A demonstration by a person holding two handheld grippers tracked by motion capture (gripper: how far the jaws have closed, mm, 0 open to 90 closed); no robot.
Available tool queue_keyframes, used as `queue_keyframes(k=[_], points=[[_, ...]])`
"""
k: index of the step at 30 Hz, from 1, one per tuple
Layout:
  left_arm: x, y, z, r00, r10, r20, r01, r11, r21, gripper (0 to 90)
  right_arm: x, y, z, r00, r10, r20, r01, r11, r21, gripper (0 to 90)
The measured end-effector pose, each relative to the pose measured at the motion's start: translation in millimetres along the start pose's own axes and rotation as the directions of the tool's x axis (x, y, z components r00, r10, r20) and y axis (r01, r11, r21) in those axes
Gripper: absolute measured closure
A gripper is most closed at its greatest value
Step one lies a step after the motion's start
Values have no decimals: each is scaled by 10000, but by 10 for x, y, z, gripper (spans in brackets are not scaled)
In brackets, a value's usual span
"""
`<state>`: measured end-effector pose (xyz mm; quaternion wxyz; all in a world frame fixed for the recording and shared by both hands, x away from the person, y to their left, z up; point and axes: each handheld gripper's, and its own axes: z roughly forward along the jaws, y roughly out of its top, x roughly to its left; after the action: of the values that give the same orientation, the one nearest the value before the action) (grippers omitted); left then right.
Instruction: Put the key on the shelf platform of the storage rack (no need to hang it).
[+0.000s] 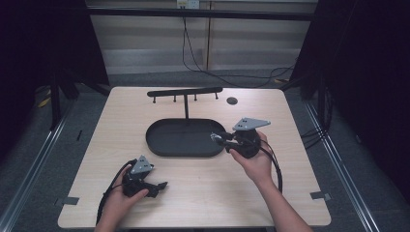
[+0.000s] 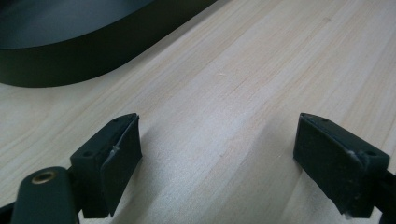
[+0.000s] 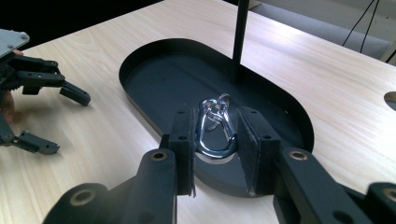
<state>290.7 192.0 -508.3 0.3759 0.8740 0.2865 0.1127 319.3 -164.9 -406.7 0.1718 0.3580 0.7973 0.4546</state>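
My right hand-held gripper [image 3: 215,140] is clamped on the clip [image 3: 215,130] above the tray [image 3: 289,112]; held only by its edges, it could twist and drop. Left hand-held gripper [image 2: 217,149] sits apart, empty.

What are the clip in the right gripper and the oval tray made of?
Clip: likely polished metal; bright silver with mirror-like highlights. Oval tray: matte black, thin raised rim; probably painted metal, though plastic can't be ruled out.

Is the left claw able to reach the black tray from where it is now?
Probably yes. The left claw is open and holds nothing, and bare table lies between it and the tray. The right claw, shut on a clip, is at the tray's far end.
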Motion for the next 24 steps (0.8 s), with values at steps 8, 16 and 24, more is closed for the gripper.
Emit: queue_keyframes(k=[8, 16, 24], points=[[0, 0, 0, 10000, -1, 10, 1, 10000, 2, 148, -2, 19, 81, 9999, -81, 109, 81, 10000, 20, 687], [0, 0, 0, 10000, -4, 0, 4, 10000, 0, 148, -33, 35, 152, 9998, 36, 178, -36, 10000, -28, 687], [0, 0, 0, 10000, -3, 3, 3, 10000, 2, 148, -18, 111, 231, 9999, 2, 160, -1, 10000, -94, 687]])
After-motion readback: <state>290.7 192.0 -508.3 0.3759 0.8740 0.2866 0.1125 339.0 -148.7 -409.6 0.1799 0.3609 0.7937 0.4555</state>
